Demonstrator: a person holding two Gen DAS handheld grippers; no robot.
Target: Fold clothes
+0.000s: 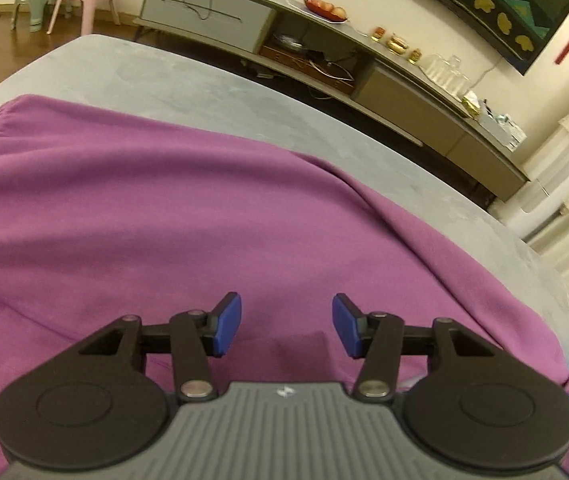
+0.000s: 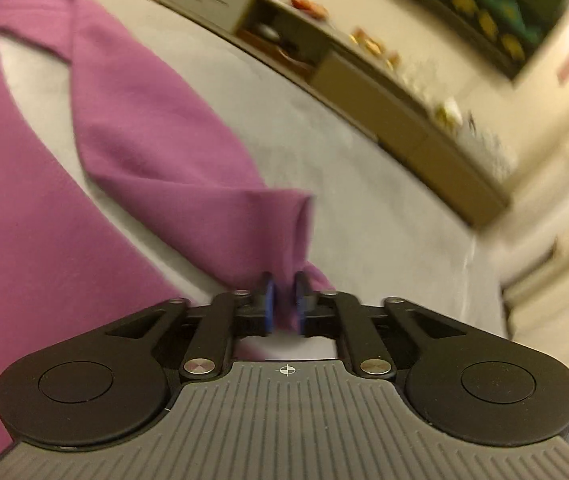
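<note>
- Right gripper (image 2: 283,300) is pinching the sleeve cuff (image 2: 300,280), lifting it off the grey bed (image 2: 344,168).
- Left gripper (image 1: 286,330) is hovering wide open over the purple top (image 1: 144,208), gripping nothing.
- Fabric's looking soft, light and floppy, so cuffs and hems are probably the best grab spots.

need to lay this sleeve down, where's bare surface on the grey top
Bare grey surface lies right of the sleeve, out toward the TV cabinet, and a wedge between sleeve and body. Under the open left gripper the purple garment covers everything.
</note>
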